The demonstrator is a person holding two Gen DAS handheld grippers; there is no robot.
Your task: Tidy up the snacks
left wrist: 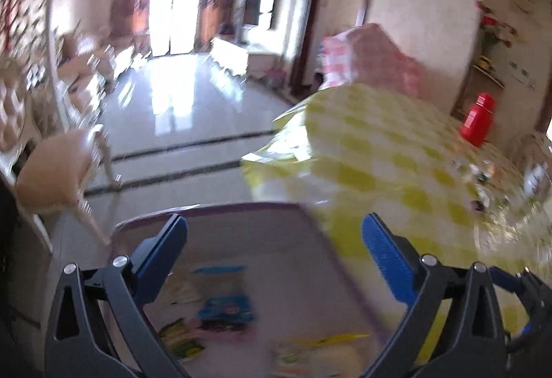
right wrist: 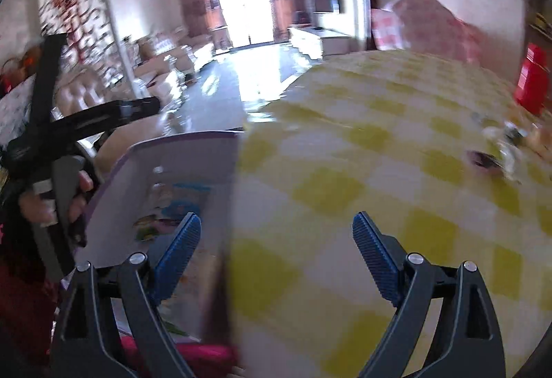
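Blue ribbed jaws of the left gripper (left wrist: 274, 250) stand wide apart with nothing between them, above a pale box with a purple rim (left wrist: 220, 205). Small colourful snack packets (left wrist: 226, 309) lie flat inside the box. It sits at the edge of the worktop with the yellow checked cloth (right wrist: 379, 171). Over that cloth, the right gripper (right wrist: 276, 246) also has its jaws wide apart and empty.

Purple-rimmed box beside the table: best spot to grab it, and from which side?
Probably the thin upright wall of the purple-rimmed box, taken from above, one finger inside and one outside. The top is open and snack packets lie flat in the bottom, so the rim is free. Both the left tool and the right tool are open and empty.
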